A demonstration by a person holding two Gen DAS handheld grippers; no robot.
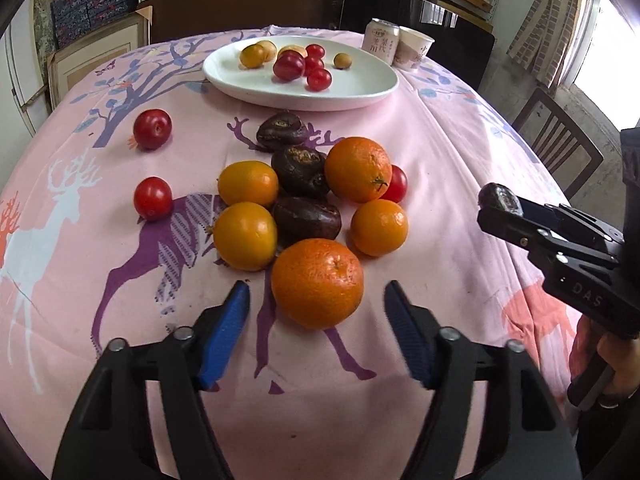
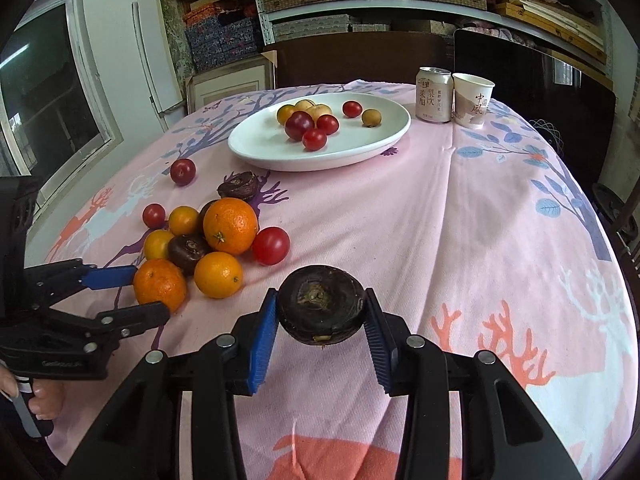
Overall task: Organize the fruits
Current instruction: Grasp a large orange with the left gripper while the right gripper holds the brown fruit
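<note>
A pink deer-print cloth (image 2: 420, 208) covers the bench, and toward its far edge sits a white plate (image 2: 256, 144) holding small red and yellow fruits, with a drink can (image 2: 434, 95) and a paper cup (image 2: 473, 99) just beside it at the far right corner. Between the plate and the near edge lies a loose cluster of fruit: a large orange (image 1: 317, 283) nearest the left claw, a second large orange (image 1: 357, 169) behind it, smaller yellow-orange fruits (image 1: 245, 236) to the left, dark brown water chestnuts (image 1: 306, 218) packed in the middle, and red cherry tomatoes (image 1: 153, 198) scattered toward the left edge. The left claw (image 1: 316, 308) is spread wide and holds nothing; the near orange sits just ahead of its blue pads (image 1: 224, 336), roughly centred between them but not touching either. The right claw (image 2: 322, 314) is closed on one water chestnut (image 2: 321, 310), its pads pressed to both sides, lifted above the cloth near the bench's near edge. From the left view this claw appears off to the right, well apart from the cluster, with the plate far beyond it.
</note>
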